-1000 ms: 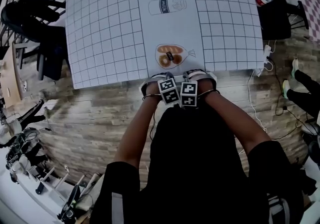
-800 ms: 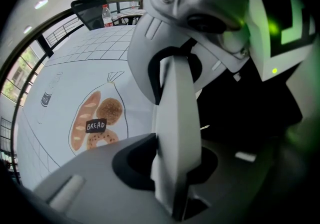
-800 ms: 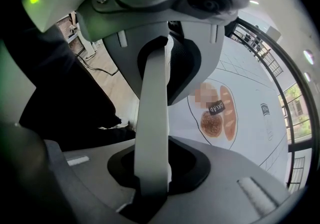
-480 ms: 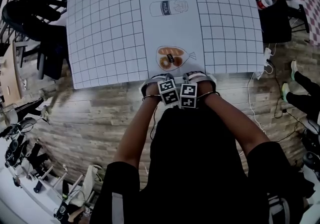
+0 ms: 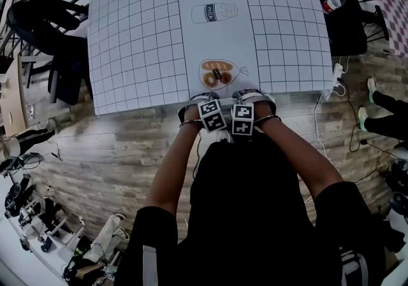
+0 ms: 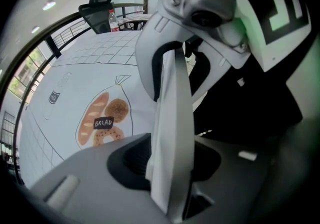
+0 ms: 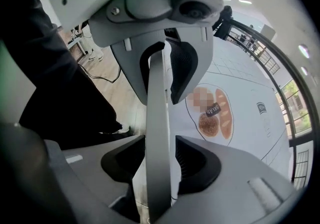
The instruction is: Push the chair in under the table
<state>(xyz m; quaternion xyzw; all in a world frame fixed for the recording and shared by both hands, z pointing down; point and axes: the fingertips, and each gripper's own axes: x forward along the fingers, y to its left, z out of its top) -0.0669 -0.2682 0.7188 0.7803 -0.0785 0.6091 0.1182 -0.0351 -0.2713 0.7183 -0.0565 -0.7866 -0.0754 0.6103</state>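
The chair's thin white back rail (image 6: pixel 170 133) (image 7: pixel 157 133) runs straight between the jaws of both grippers. In the head view the chair itself is hidden under my arms and body. My left gripper (image 5: pixel 212 116) (image 6: pixel 169 160) and right gripper (image 5: pixel 242 119) (image 7: pixel 159 162) sit side by side, pointing down, at the near edge of the table (image 5: pixel 140 36). Both pairs of jaws have just been opening. They stand open with the rail between them and a gap at each pad. A printed bread drawing (image 5: pixel 217 74) lies on the table just beyond the grippers.
A black office chair (image 5: pixel 44 20) stands at the table's left. At the right are a dark seat (image 5: pixel 347 23) with a bottle (image 5: pixel 333 2), a power strip with cables (image 5: pixel 336 74) and another person's feet (image 5: pixel 376 103). Clutter lines the lower left of the wooden floor.
Both grippers stay side by side at the table's near edge. Only the view shifts slightly.
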